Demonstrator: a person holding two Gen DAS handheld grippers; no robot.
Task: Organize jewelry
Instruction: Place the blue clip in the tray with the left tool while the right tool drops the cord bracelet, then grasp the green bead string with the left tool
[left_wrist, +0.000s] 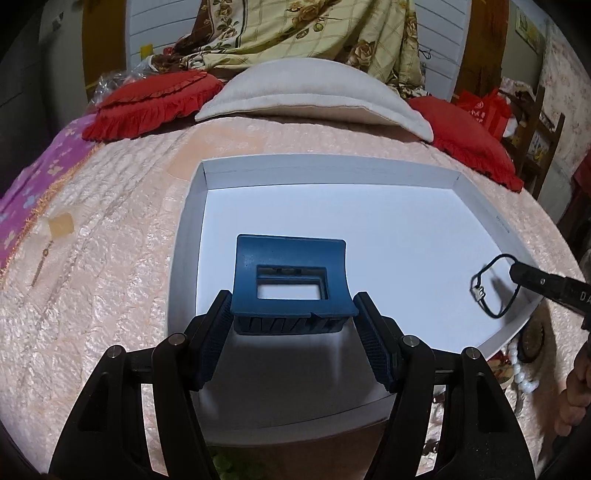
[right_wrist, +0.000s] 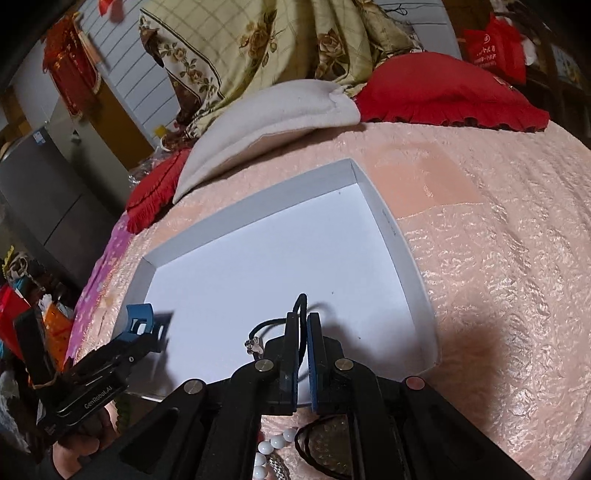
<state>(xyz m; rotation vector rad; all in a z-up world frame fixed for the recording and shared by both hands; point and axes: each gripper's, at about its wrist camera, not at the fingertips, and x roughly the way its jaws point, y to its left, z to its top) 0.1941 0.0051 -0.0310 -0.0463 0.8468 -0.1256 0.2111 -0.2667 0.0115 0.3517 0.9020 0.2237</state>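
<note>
My left gripper (left_wrist: 291, 314) is shut on a blue hair claw clip (left_wrist: 291, 275) and holds it over the near left part of a shallow white box lid (left_wrist: 332, 168). The clip also shows in the right wrist view (right_wrist: 142, 323). My right gripper (right_wrist: 303, 317) is shut on a thin black cord bracelet (right_wrist: 301, 304) with a small silver charm (right_wrist: 254, 346), held over the near right part of the white box lid (right_wrist: 391, 229). In the left wrist view the black cord bracelet (left_wrist: 480, 275) hangs from the right gripper's tip.
The lid lies on a peach quilted bedspread (left_wrist: 110, 258). White beads (left_wrist: 524, 373) and other jewelry lie on the bed near the lid's near right corner. A small pendant (left_wrist: 44, 258) lies at the left. Red cushions (left_wrist: 147, 103) and a beige pillow (left_wrist: 314, 96) lie behind.
</note>
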